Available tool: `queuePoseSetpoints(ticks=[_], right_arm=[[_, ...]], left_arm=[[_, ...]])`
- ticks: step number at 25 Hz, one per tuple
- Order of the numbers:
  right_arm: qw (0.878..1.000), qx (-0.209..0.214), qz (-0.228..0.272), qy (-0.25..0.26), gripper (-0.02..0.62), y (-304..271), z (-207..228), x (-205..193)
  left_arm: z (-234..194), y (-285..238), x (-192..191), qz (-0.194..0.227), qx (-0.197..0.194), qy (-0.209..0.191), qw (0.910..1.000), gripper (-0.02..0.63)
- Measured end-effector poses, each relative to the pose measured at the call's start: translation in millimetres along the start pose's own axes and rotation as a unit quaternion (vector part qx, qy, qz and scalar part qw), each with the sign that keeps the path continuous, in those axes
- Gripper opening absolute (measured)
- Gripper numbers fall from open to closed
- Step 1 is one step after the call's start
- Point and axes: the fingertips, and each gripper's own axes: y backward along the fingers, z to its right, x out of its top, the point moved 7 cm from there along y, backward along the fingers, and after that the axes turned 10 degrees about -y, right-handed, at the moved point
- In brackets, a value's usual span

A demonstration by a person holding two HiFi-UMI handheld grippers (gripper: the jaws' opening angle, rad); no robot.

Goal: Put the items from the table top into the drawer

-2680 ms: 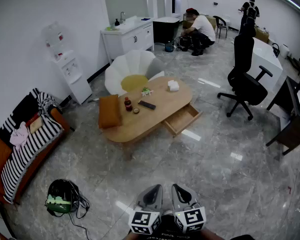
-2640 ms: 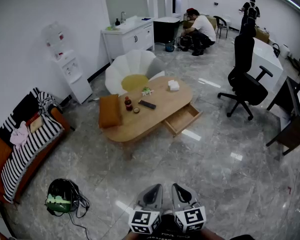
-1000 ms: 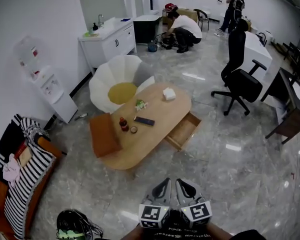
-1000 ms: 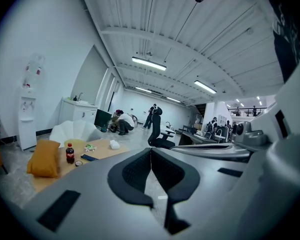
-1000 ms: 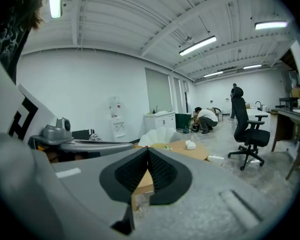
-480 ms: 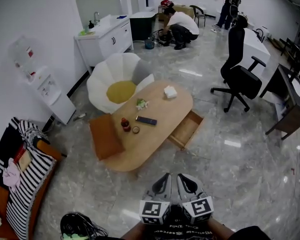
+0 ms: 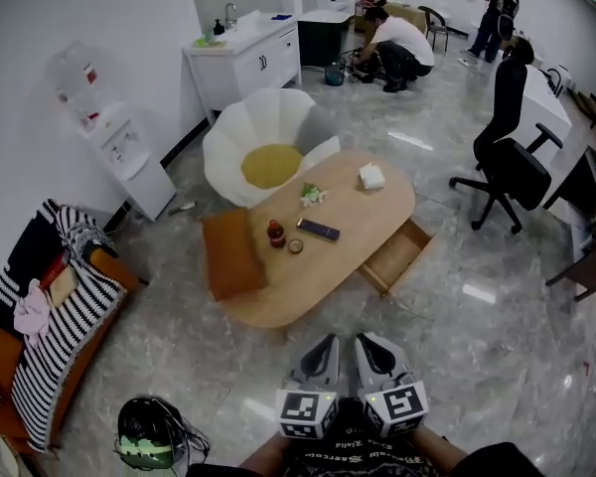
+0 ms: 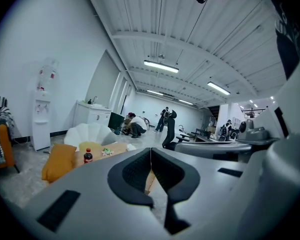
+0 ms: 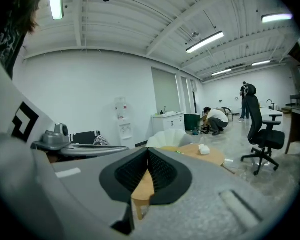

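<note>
Left tool (image 7: 327, 342) and right tool (image 7: 364, 339), closed and empty, hover well apart from the remote (image 7: 319, 230) and drawer (image 7: 398, 257).

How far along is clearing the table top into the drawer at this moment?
Done: only the drawer stands open, seemingly empty. In hand: nothing; the left gripper and right gripper are shut, empty, short of the table. Left: bottle, remote, small round item, white pack, green item.
</note>
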Motion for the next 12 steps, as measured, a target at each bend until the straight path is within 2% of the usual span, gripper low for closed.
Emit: queuePoseSetpoints(ticks=[6,12], right_arm=[[0.999,0.031,-0.028,-0.008,0.003,-31.8,10.7,6.0],[0.996,0.074,-0.053,-0.008,0.003,-66.3,40.5,17.0]], left_arm=[[-9.0,-20.9,0.8,-0.007,0.028,-0.018,0.9994,0.011],[-19.9,-51.7,1.9,-0.021,0.085,0.009,0.9962,0.011]])
